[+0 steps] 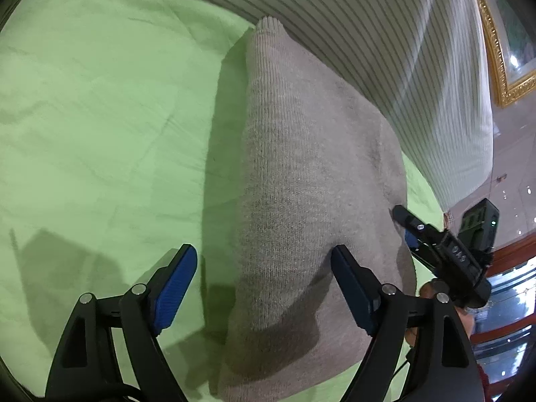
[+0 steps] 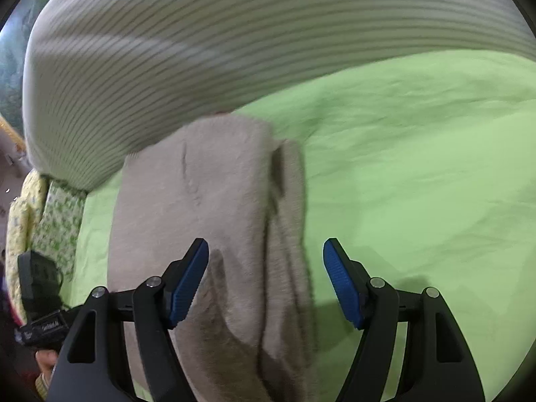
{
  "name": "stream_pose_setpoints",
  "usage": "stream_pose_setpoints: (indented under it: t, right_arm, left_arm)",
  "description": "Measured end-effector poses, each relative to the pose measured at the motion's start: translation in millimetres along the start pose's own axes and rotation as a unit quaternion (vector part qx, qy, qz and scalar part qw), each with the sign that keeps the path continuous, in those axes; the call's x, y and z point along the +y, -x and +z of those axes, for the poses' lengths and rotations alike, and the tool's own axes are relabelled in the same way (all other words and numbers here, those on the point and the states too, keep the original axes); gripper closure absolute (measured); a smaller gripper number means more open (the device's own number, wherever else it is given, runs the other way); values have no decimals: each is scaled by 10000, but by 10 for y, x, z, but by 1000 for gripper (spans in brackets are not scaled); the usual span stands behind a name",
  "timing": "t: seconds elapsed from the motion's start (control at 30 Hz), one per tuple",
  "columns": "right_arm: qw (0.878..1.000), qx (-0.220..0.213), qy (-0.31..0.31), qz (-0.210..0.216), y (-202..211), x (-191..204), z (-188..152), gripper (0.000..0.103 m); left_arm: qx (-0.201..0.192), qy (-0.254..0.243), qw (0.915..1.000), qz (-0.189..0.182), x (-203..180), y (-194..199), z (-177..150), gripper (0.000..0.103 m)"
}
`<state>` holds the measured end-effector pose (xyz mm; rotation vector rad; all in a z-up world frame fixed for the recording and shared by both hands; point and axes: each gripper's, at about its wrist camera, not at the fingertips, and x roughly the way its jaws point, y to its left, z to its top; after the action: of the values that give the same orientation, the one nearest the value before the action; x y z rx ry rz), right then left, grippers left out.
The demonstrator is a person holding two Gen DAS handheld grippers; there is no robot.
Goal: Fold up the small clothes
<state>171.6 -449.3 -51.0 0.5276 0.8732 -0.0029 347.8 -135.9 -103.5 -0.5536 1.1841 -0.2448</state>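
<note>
The beige knit garment (image 1: 301, 201) lies on the green sheet (image 1: 100, 117), already folded into a long narrow strip that runs straight ahead of both pairs of fingers. In the right wrist view the same garment (image 2: 201, 217) shows a doubled edge along its right side, where one layer sits on top of another. Its far end touches or slips under a striped pillow (image 1: 385, 50) at the head of the bed; which of the two cannot be told.

The left gripper (image 1: 264, 261) is spread wide and grips nothing; its left pad hangs over bare sheet just beside the strip's left edge and its right pad (image 1: 351, 288) over the cloth itself. The right gripper (image 2: 266, 268) is equally wide and empty, its left pad (image 2: 187, 284) above the knit and its right pad above bare sheet (image 2: 418, 167) just past the doubled edge. Seen from the left wrist, the right gripper (image 1: 408, 226) sits at the strip's right edge.

Judging by this, the lengthwise fold is done and a crosswise fold remains. The risks: a pinch that catches only the top layer would let the doubled edge peel open; a pad dragging could bunch the sheet beneath; and the far end, snagged at the pillow, could skew the fold. A floral fabric (image 2: 50, 217) lies left of the right fingers.
</note>
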Motion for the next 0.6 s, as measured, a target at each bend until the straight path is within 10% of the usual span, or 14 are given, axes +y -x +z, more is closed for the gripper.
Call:
stream_pose_setpoints:
  t: [0.23,0.33,0.6]
  right_arm:
    - [9989,221,-107,394,-208,2,-38,32]
    - [9982,339,-94,487,-251,65,-57,40]
    - [9974,174,-162,675,-10,269,-95,64]
  left_arm:
    - [138,154,9997,-161,2,-237,22,18]
    - [216,42,9987,-462,-84,-302,43,47]
    - [109,-143,9975,-676,-151,-76,-21,66]
